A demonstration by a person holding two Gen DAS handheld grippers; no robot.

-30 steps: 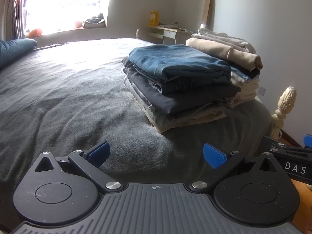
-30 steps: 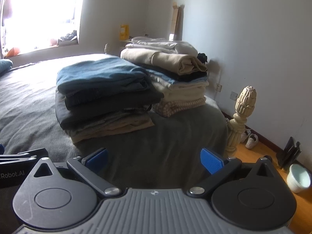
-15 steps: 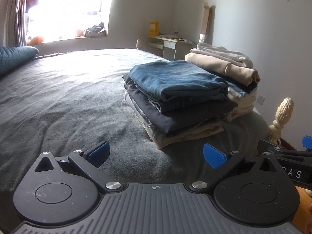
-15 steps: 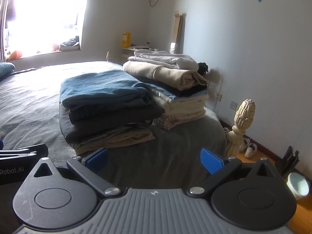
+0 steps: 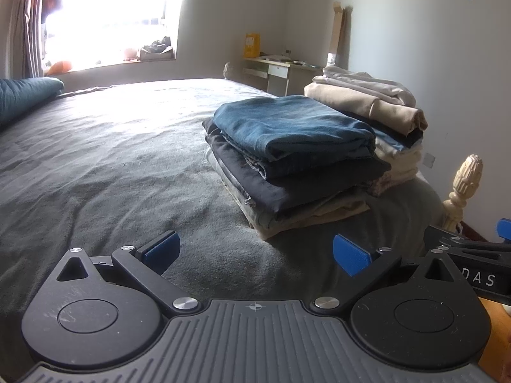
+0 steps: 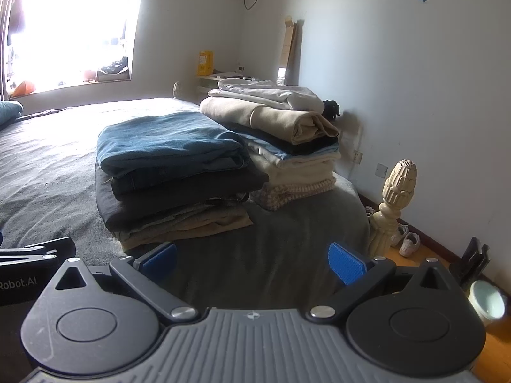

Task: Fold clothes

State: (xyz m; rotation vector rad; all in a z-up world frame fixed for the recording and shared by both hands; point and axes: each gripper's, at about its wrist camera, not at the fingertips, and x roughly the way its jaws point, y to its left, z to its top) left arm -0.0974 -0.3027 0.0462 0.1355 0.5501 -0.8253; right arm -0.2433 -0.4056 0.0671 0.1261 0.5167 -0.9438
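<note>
Two stacks of folded clothes sit on the grey bed (image 5: 95, 166). The nearer stack (image 5: 297, 166) has a blue garment (image 5: 287, 124) on top, dark and beige ones below. Behind it rises a taller stack (image 5: 380, 115) of beige and white pieces. In the right wrist view the blue-topped stack (image 6: 172, 172) is left of centre and the taller stack (image 6: 287, 140) beside it. My left gripper (image 5: 257, 252) is open, empty, short of the stacks. My right gripper (image 6: 252, 263) is open and empty too, above the bed's foot.
A carved cream bedpost (image 6: 396, 198) stands at the bed's right corner, with shoes (image 6: 405, 239) and a pale bowl (image 6: 485, 300) on the wooden floor. A blue pillow (image 5: 22, 95) lies far left. A desk (image 5: 281, 70) and bright window (image 5: 108, 16) are at the back.
Both grippers have drawn back and tilted up a little, so the stacks look smaller and lower in view. Both stay open and empty.
</note>
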